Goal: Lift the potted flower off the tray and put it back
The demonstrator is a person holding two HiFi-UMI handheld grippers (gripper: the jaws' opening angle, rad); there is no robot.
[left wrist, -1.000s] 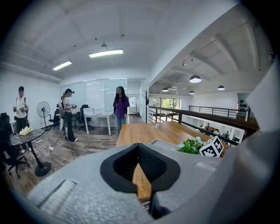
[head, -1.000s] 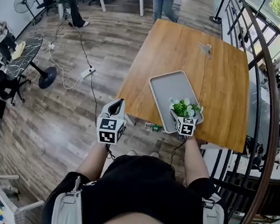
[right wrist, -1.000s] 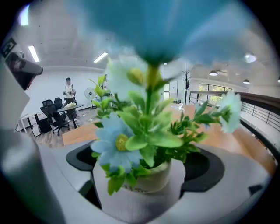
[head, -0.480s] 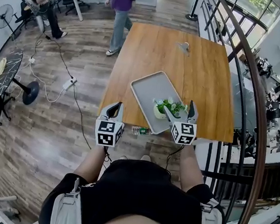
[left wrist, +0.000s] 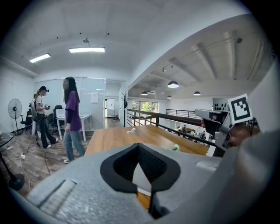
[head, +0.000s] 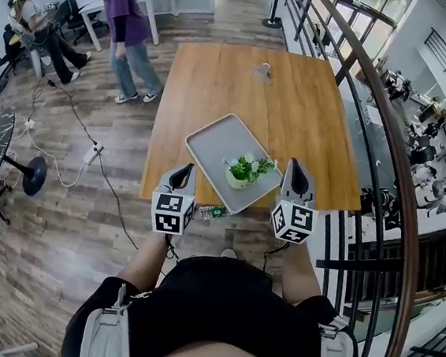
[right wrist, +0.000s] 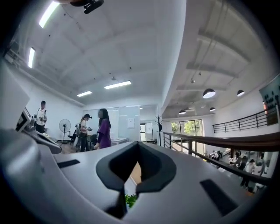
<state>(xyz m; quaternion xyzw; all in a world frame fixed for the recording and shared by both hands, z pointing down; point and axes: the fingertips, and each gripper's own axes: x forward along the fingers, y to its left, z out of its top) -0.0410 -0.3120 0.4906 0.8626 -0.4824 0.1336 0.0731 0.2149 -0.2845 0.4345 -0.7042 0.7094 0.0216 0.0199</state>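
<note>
The potted flower (head: 245,170), green leaves with small white blooms in a pale pot, stands upright on the grey tray (head: 211,145), near its front right corner. The tray lies askew at the near edge of the wooden table (head: 294,102). My right gripper (head: 296,170) hovers just right of the flower, apart from it, jaws shut and empty. In the right gripper view the right gripper (right wrist: 138,144) points level and a few leaves (right wrist: 130,200) show below it. My left gripper (head: 181,176) is off the table's near left corner, shut and empty. The left gripper (left wrist: 138,146) faces along the table.
A small pale object (head: 262,69) lies at the table's far end. A green-and-white item (head: 215,211) sits under the tray's front edge. A curved railing (head: 359,93) runs along the right. A person in purple (head: 129,13) walks on the floor at the left, with others seated behind.
The right gripper drew back from the flower, which stayed on the tray, rose, and its open jaws closed. The left gripper shifted slightly. The person in purple walked leftward.
</note>
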